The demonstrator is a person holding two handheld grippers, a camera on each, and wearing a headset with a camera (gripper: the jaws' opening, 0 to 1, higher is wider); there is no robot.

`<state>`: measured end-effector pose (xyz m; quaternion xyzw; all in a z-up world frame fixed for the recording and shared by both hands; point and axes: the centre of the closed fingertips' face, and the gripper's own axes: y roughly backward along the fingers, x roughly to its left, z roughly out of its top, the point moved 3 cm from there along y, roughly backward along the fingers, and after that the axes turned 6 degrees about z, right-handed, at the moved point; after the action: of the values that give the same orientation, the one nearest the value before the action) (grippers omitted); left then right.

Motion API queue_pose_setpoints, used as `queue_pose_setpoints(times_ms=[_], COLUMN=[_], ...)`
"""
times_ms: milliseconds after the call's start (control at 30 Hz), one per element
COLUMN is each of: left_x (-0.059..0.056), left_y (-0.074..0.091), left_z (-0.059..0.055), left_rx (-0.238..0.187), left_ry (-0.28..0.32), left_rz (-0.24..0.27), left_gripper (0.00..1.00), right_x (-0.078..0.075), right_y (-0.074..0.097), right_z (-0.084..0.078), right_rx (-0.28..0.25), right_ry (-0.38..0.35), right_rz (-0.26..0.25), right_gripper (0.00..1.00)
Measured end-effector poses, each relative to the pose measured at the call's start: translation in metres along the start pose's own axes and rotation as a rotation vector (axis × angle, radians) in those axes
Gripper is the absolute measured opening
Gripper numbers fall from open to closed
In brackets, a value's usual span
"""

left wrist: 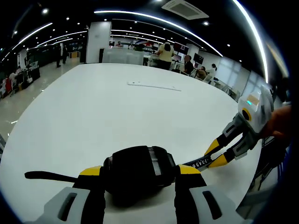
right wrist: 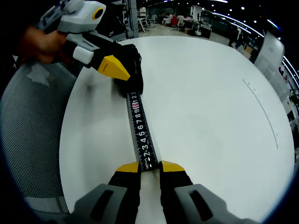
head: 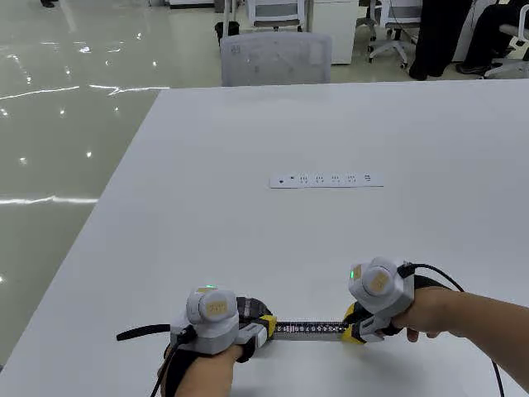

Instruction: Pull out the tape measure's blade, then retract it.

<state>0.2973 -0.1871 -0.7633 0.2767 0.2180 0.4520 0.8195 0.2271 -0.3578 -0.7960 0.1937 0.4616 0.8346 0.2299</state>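
A black tape measure case (left wrist: 136,173) lies on the white table near its front edge, clamped between the yellow-tipped jaws of my left gripper (left wrist: 140,171). In the head view the case (head: 252,313) sits at the left gripper (head: 258,324). Its numbered blade (right wrist: 139,128) runs out flat over the table to my right gripper (right wrist: 149,166), which is shut on the blade's end. In the head view the blade (head: 307,329) spans the short gap between the case and the right gripper (head: 350,329). A black strap (left wrist: 46,176) trails from the case to the left.
A white power strip (head: 326,179) lies mid-table, well beyond the grippers. A grey mesh chair (head: 275,58) stands at the far table edge. The table's left edge (head: 99,240) drops to a glossy floor. Cables hang from both grippers.
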Motion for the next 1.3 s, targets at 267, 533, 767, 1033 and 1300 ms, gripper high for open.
queue_pose_setpoints(times_ms=[267,533,767,1033,1300], left_x=[0.0,0.0,0.0,0.001,0.001], left_y=[0.0,0.0,0.001,0.0,0.0], left_z=[0.0,0.0,0.0,0.001,0.001], left_rx=[0.004,0.007,0.008,0.009,0.01], left_ry=[0.004,0.005,0.005,0.004,0.005], left_rz=[0.001,0.003,0.0,-0.001,-0.001], left_gripper=[0.56,0.56,0.56,0.56,0.56], right_x=[0.0,0.001,0.002,0.003,0.003], right_y=[-0.002,-0.004,-0.007,-0.01,-0.012], right_z=[0.004,0.009,0.014,0.018,0.021], right_rx=[-0.008,-0.017,-0.022,-0.021,-0.025], right_ry=[0.001,0.004,0.012,0.018,0.015], right_rz=[0.001,0.003,0.005,0.009,0.009], right_gripper=[0.14,0.14,0.14,0.14,0.14])
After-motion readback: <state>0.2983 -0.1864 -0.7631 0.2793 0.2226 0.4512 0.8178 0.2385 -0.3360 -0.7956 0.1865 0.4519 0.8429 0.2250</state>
